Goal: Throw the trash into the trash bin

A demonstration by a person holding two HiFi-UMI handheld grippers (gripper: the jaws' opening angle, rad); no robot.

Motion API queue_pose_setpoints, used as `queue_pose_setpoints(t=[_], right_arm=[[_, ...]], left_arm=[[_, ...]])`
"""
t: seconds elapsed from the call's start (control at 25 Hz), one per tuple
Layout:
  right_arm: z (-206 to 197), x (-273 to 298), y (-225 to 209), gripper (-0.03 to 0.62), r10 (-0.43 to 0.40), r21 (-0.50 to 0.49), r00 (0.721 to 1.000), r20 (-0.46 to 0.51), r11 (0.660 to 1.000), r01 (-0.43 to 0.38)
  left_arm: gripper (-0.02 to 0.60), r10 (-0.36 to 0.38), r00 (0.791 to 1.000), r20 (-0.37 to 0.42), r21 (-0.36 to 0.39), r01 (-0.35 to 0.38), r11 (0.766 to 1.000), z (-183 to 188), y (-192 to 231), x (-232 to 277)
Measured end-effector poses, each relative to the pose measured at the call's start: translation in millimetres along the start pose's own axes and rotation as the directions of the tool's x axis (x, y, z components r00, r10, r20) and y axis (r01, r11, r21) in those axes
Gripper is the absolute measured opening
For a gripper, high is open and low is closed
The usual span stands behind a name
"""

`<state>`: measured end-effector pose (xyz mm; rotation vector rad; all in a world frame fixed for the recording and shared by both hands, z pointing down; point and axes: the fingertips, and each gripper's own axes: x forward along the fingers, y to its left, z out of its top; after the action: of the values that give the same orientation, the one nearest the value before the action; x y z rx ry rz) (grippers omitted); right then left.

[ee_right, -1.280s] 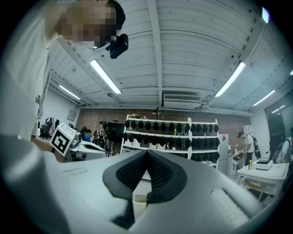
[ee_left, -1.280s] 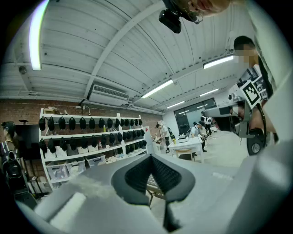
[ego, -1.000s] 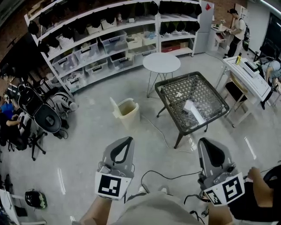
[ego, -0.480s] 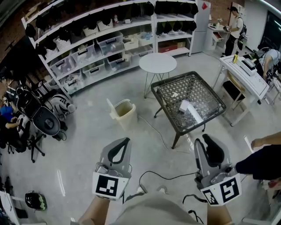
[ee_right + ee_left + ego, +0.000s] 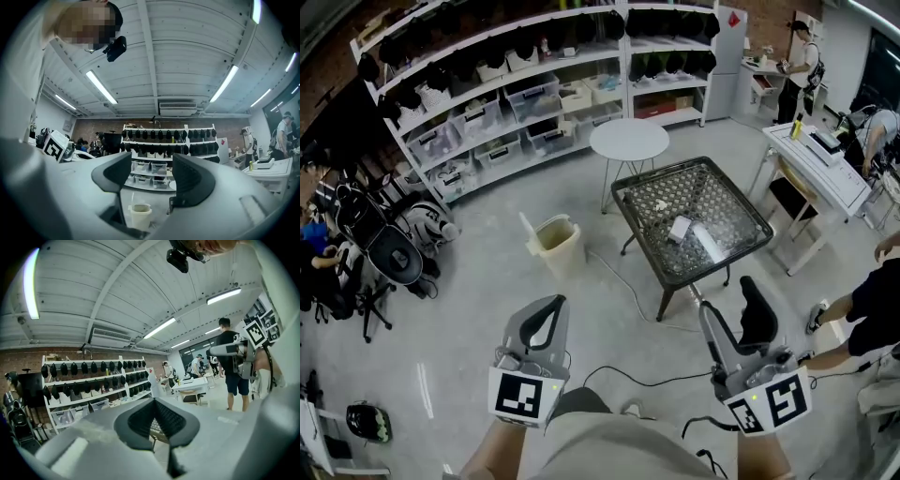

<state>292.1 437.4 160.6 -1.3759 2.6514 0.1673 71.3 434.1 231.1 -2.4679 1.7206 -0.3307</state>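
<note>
While left hand-held gripper sits closed, right hand-held gripper just opened, empty, trash bin near table

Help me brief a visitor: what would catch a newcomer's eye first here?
Two grippers fill the bottom of the head view: the left gripper shut, the right gripper empty, its jaws just opened. Ahead, a black mesh table holds white trash; a beige bin stands left of it.

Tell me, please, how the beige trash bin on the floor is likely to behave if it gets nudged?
The trash bin looks like small thin plastic, so it is probably light. It stands free on the smooth floor, so a nudge would likely slide or tip it. Its raised lid may flap.
</note>
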Motion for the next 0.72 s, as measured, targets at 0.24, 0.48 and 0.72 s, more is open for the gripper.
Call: queue_pose_setpoints(t=[0.24,0.48,0.72], right_arm=[[-1,-7,-7,0.264,0.003,0.007,1.000,0.004,1.000,-0.003],[-15,2,-12,0.267,0.010,0.002,1.000,0.008,1.000,-0.010],[-42,30,-10,0.268,0.007,0.001,1.000,-0.011,1.000,-0.007]], left_arm=[[0.003,0.002,1.000,0.012,0.013,-0.002,1.000,8,-14,1],[0.003,0.008,1.000,0.030,0.018,-0.009,1.000,1,-13,13],[0.003,0.012,0.998,0.054,0.013,-0.012,1.000,-16,9,36]])
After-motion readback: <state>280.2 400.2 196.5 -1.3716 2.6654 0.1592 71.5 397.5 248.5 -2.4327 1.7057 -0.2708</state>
